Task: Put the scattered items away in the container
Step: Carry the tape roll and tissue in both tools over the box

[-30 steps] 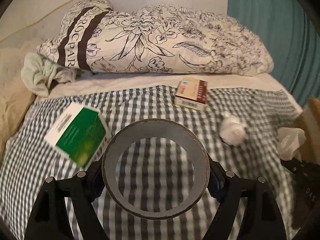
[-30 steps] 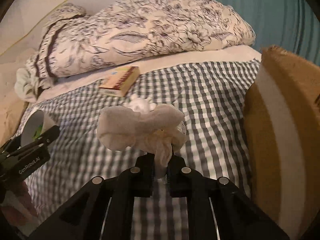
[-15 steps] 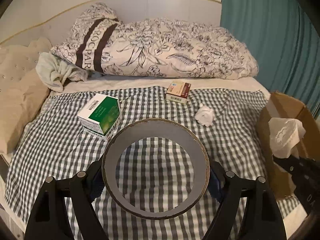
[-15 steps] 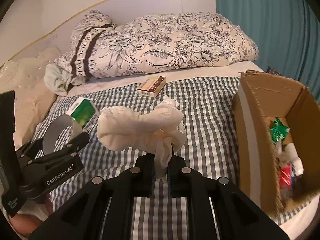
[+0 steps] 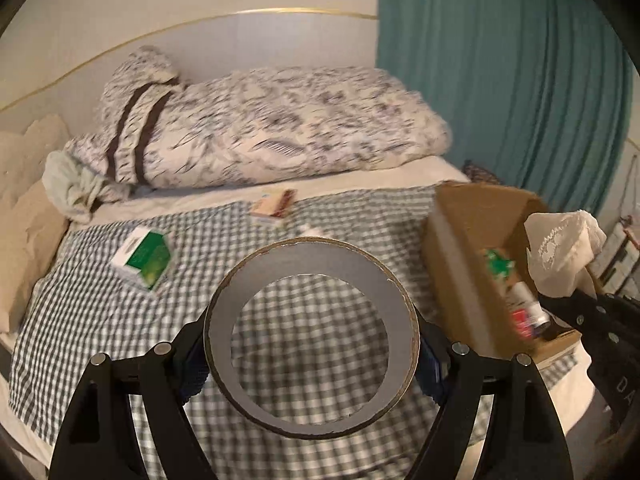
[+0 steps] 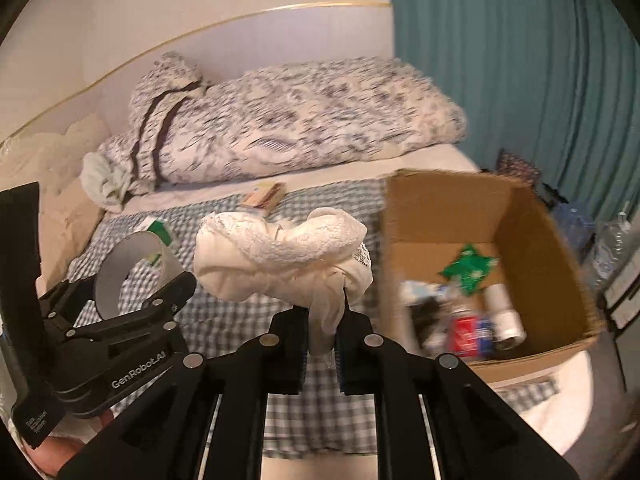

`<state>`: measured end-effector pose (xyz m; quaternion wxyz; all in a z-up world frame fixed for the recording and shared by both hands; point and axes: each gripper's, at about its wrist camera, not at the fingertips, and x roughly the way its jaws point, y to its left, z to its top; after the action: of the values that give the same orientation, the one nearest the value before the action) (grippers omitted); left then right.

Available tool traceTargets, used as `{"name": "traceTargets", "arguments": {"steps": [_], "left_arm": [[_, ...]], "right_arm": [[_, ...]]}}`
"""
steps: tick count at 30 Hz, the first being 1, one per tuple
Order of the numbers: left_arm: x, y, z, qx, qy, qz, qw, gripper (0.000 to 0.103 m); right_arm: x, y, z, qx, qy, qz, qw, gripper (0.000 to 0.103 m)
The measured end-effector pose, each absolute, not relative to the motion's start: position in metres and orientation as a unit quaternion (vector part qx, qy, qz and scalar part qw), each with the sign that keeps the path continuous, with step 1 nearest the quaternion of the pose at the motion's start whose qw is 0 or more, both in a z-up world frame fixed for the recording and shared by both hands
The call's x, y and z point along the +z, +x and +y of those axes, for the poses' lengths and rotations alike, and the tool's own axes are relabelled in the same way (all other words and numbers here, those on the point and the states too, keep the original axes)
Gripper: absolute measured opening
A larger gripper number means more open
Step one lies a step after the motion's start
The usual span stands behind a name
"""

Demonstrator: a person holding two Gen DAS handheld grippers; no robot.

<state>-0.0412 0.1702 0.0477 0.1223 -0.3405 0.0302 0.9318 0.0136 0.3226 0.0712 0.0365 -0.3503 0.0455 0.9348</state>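
Note:
My left gripper [image 5: 312, 360] is shut on a wide grey tape roll [image 5: 312, 258], with a pad pressed on each side, above the checked blanket [image 5: 100, 312]. My right gripper [image 6: 322, 320] is shut on a crumpled white cloth [image 6: 280, 256] and holds it up just left of the open cardboard box [image 6: 440, 208]. The box [image 5: 472, 208] sits at the bed's right edge with several items inside. A green carton [image 5: 146, 254], a small brown packet [image 5: 274, 204] and a blurred white wad [image 5: 316, 232] lie on the blanket.
A floral duvet [image 5: 260, 128] is bunched along the headboard, with a pale towel [image 5: 68, 184] at its left end. A teal curtain [image 5: 500, 80] hangs to the right behind the box. Bottles and clutter stand on the floor past the box [image 6: 608, 240].
Both grippers have risen and drawn back from the bed, swinging right. The cardboard box and its contents have come into view. The tape roll and cloth stay gripped.

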Motion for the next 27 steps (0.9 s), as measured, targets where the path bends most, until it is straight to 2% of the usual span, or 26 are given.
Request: {"name": "traceTargets", "arguments": {"steps": [10,18,27], "left_arm": [[0.068,-0.034,0.277,0.922,-0.326,0.071,0.196,0.084],[0.043,-0.043,0.352,0.897,-0.353,0.11,0.241,0.084],[0.013,-0.056,0.382,0.883,-0.376,0.129,0.247,0.084]], "right_arm": [[0.097,0.037,0.417,0.935,-0.335,0.069,0.097,0.012],[0.073,0.026,0.484,0.918,-0.361,0.095,0.132,0.012],[0.042,0.007,0.519,0.904,-0.388,0.113,0.138,0.012]]}}
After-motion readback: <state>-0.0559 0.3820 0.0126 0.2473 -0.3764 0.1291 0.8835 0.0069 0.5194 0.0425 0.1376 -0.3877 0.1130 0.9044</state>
